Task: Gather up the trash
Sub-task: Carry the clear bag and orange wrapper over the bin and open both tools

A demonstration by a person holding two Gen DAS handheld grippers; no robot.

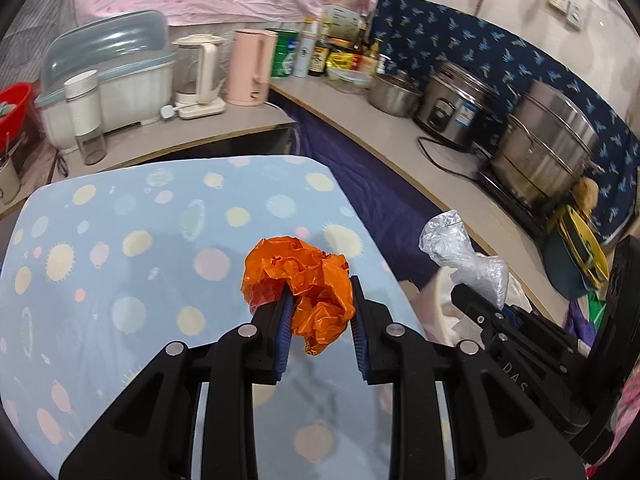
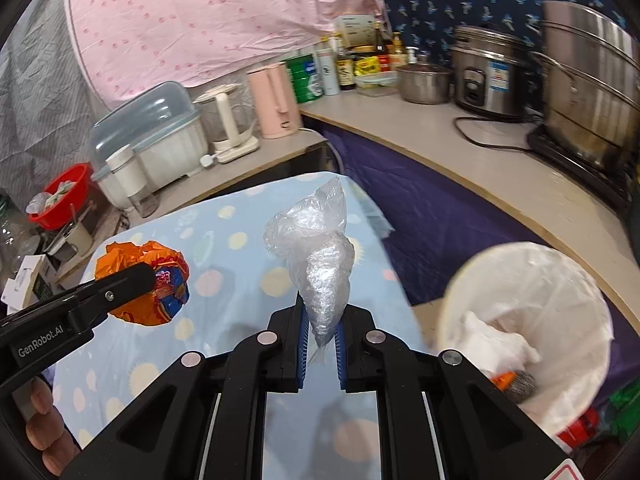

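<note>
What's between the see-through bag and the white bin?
Nothing but open air. In the right wrist view, the clear plastic bag sits pinched in the right gripper, with only blue spotted tablecloth and floor below toward the white bin.

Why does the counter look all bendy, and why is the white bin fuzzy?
Left wrist view: the fisheye lens bows the counter edge into a curve, and dark corners ring the picture. Right wrist view: the same bending, and the white bin looks smeared, probably by motion blur.
</note>
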